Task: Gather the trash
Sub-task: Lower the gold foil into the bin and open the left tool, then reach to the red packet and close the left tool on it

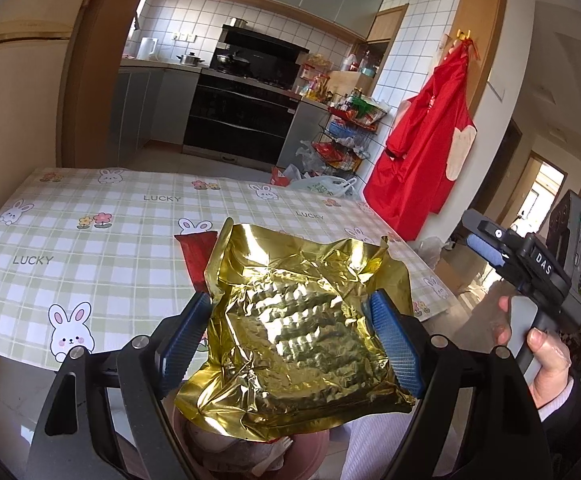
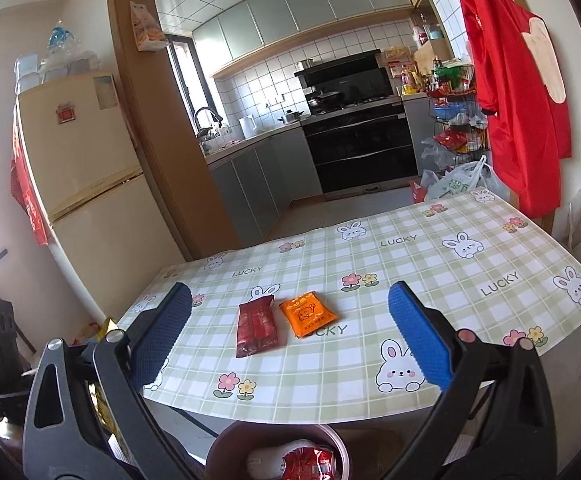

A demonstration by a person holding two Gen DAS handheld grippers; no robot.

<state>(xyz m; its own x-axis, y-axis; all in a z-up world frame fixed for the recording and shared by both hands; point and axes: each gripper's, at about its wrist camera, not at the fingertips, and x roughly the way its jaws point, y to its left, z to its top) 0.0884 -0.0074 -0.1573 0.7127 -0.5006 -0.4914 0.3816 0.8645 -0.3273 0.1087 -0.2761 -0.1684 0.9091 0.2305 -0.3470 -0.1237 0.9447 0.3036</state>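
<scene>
The left gripper (image 1: pixel 290 328) is gripping a crumpled gold foil bag (image 1: pixel 298 328) between both pads, holding it above a pink bin (image 2: pixel 278 456) at the table's (image 2: pixel 430 280) near edge. The right gripper (image 2: pixel 290 336) is standing wide open, holding nothing. A red packet (image 2: pixel 256 328) and an orange packet (image 2: pixel 308 314) are lying side by side on the table, between its fingers in the right wrist view. Red and white trash (image 2: pixel 302 462) is sitting inside the bin.

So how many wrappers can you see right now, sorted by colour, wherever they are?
Gold: 1, the gold foil bag in the left claw.
Dark red: 1, the dark red packet on the table.
Orange: 1, the orange packet beside it.
Bright red: 1, the red wrapper in the bin.
Total: 4
</scene>
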